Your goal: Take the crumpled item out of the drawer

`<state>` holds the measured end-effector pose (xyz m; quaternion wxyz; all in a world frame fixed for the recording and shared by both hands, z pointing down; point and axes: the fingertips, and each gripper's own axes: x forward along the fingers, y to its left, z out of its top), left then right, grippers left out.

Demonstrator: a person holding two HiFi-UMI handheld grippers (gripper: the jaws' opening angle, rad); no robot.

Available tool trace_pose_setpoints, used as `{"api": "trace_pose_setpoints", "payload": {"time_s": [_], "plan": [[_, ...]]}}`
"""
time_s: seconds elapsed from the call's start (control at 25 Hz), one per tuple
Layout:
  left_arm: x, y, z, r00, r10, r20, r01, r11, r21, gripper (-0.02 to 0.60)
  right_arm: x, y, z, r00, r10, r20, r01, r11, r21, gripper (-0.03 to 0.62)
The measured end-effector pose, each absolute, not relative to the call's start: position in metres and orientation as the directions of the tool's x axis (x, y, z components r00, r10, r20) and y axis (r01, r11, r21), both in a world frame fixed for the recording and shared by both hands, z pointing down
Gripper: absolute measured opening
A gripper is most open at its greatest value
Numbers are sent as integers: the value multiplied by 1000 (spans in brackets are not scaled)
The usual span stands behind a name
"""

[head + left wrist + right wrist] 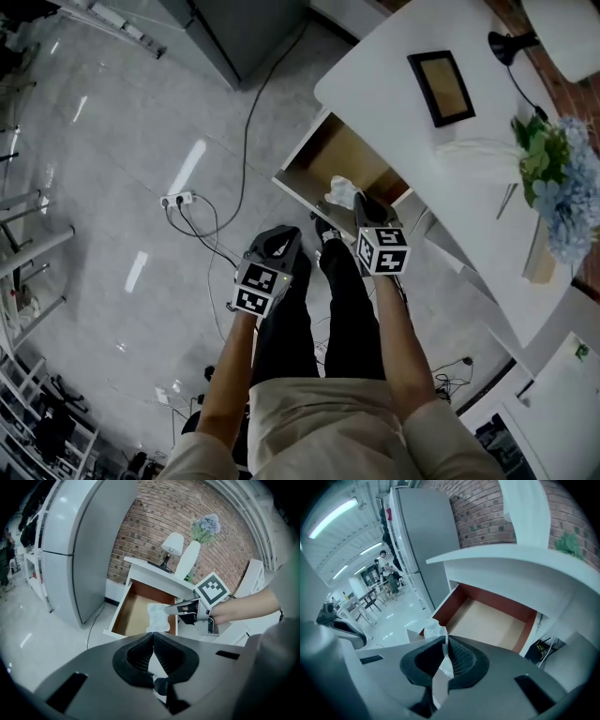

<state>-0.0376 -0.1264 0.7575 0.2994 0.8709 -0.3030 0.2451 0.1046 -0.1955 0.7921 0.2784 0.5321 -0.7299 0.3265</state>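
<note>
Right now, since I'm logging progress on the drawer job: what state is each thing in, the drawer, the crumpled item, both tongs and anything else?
Drawer: pulled open, the floor in view bare.
Crumpled item: lifted off the drawer floor, pinched in the right tongs.
Right tongs: shut on the crumpled item.
Left tongs: shut, empty.
Picture frame: lying flat, face up.

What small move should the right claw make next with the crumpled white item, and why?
Probably draw the right claw back toward the person, shut on the crumpled item. The item is pinched between its jaws and appears lifted over the open drawer, whose floor looks bare, so it only needs carrying clear.
</note>
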Motion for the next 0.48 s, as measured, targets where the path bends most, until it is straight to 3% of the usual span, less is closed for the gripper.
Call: {"api": "trace_pose_setpoints", "payload": {"time_s": [0.48], "plan": [[-31, -119, 663, 715, -386, 583, -653, -665, 362, 17, 110, -154, 699, -243, -657, 713, -970, 159, -185, 41]]}}
